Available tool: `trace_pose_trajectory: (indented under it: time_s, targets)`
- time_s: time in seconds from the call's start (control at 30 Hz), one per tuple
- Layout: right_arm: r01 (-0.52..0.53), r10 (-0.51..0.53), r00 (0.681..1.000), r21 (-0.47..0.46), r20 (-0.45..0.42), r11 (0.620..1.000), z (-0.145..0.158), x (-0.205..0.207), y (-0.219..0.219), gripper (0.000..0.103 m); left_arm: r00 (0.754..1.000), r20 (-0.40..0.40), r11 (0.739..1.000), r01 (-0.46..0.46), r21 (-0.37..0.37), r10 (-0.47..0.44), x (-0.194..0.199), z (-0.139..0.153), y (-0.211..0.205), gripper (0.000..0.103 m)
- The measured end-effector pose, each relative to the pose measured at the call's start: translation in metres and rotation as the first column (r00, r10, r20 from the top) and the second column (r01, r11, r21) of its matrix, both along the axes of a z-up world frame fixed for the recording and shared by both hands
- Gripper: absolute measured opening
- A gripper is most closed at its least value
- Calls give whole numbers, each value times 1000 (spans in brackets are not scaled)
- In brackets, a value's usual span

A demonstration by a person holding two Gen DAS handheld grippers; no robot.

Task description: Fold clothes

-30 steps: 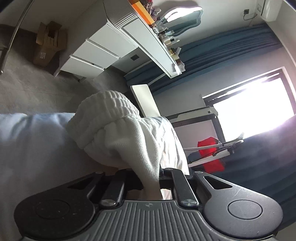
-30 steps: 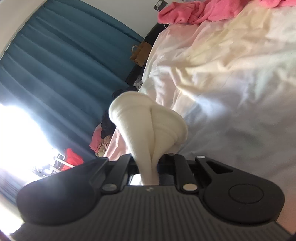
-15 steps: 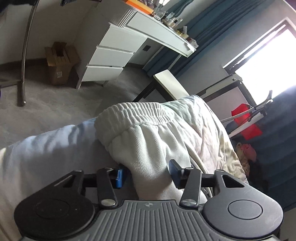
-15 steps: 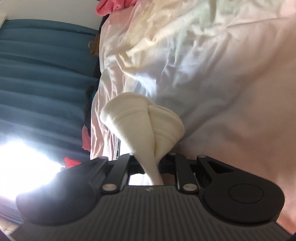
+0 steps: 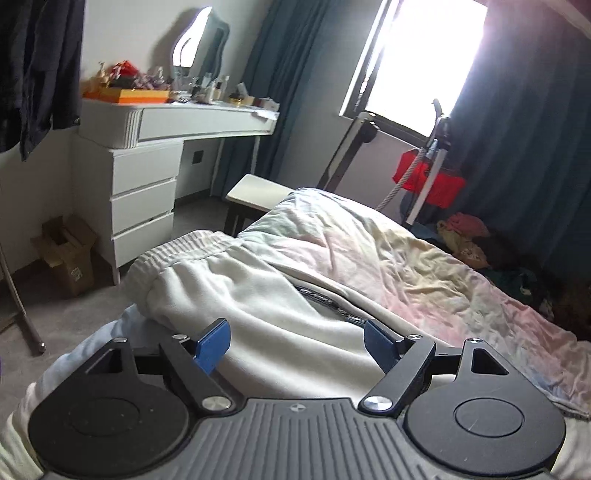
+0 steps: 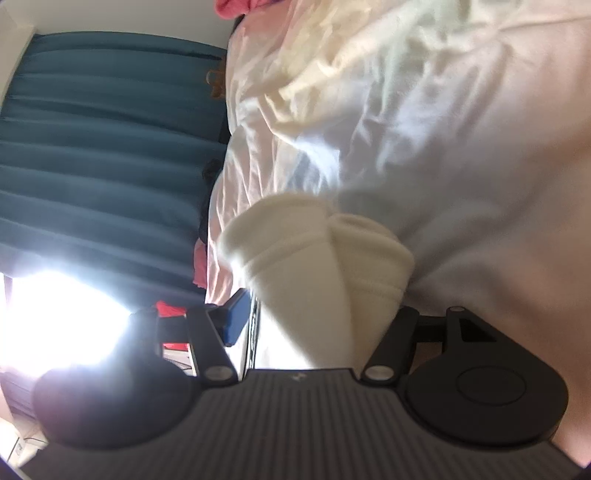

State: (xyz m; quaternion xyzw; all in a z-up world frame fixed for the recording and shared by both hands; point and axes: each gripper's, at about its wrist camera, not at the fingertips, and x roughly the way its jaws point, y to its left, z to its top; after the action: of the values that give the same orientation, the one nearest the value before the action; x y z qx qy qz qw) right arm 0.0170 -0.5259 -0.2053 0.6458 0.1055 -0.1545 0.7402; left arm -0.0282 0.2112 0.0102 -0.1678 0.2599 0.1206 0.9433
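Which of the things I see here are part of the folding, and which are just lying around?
Part of the job:
white sweatpants
left tool
right tool
bed sheet

Lying about:
cardboard box
white dresser
pink clothes

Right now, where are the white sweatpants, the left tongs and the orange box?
white sweatpants (image 5: 258,295): left wrist view, on the upper leg fabric.
left tongs (image 5: 297,343): left wrist view, midway between the blue tips.
orange box (image 5: 129,96): left wrist view, on its side face.
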Motion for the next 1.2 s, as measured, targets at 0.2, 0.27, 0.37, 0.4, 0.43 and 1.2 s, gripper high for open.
trace_pose_trajectory:
  time_s: [0.2,0.27,0.37,0.4,0.43,1.2]
  targets:
    - [-8,20,991,-95,132,995,19,8,-1,64,990,-22,988,141,64,-140,27,-14,-72,82]
    - [-22,40,992,-151,119,988,25,11,2,64,979,-49,976,203,75,-200,39,-29,-102,82]
    - [-25,39,996,-161,81,987,22,14,1,64,951,-94,946,303,114,-293,58,-55,-147,82]
    - [-23,34,997,-147,72,989,18,13,0,64,943,-101,934,330,136,-318,64,-62,-162,82]
    - [-19,27,998,-135,64,991,16,11,0,64,935,-100,923,352,155,-340,68,-69,-175,82]
    - [-130,63,988,-549,-139,826,68,35,39,17,889,-221,866,446,225,-400,80,-147,-236,83]
